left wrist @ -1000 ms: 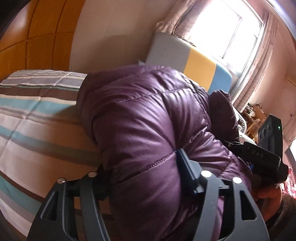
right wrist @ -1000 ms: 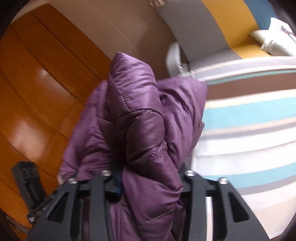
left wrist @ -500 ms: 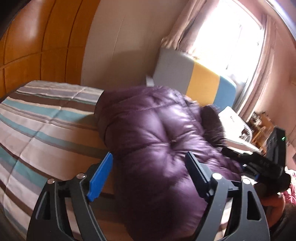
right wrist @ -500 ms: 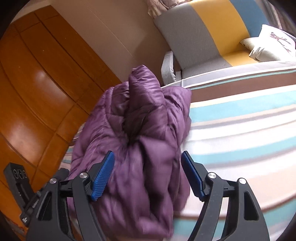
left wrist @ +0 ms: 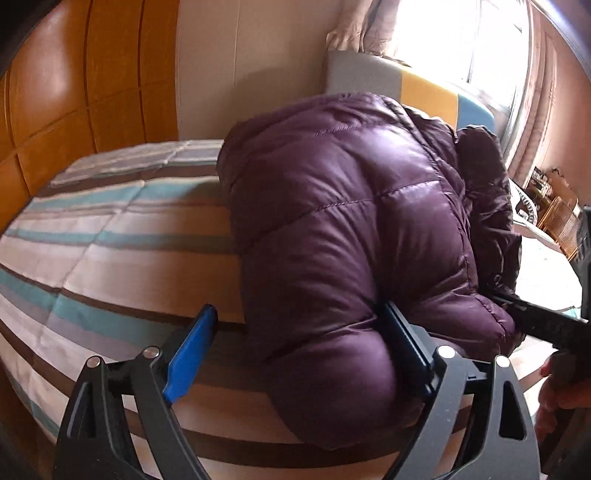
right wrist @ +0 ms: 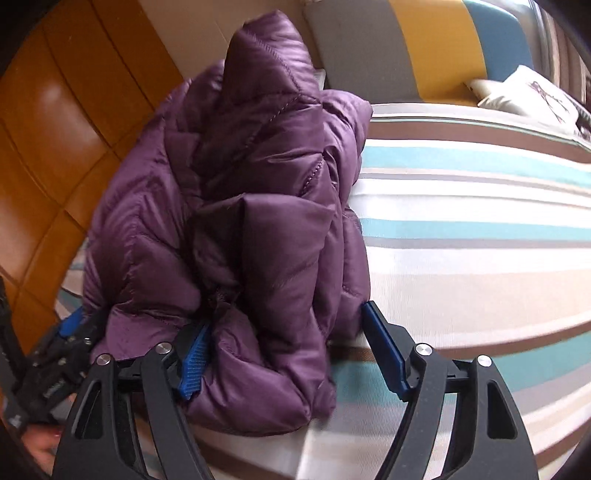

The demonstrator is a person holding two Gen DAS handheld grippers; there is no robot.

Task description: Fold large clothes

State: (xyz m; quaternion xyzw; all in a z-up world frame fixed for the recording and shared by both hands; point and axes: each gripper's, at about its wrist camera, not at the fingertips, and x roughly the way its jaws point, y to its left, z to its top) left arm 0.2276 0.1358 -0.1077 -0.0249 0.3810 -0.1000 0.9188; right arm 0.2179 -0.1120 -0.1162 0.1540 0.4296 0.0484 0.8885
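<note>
A bulky purple quilted down jacket (left wrist: 351, 221) lies bunched in a folded heap on the striped bed cover (left wrist: 110, 240); it also shows in the right wrist view (right wrist: 236, 206). My left gripper (left wrist: 299, 350) is open, its jaws wide apart around the jacket's near end, the right finger touching the fabric. My right gripper (right wrist: 288, 354) is open too, jaws spread on either side of the jacket's lower edge. The left gripper shows at the lower left of the right wrist view (right wrist: 66, 339), and the right gripper at the right edge of the left wrist view (left wrist: 554, 325).
The bed cover (right wrist: 480, 240) has teal, brown and cream stripes. A wooden panelled wall (left wrist: 74, 92) stands at the left. A grey, yellow and blue cushion (right wrist: 424, 44) and a white pillow (right wrist: 532, 96) lie at the far end. A bright window (left wrist: 461, 33) is behind.
One second ago both grippers were shut on the jacket. Both have opened and let go, and the jacket has settled on the bed. The grippers have moved back close to it.
</note>
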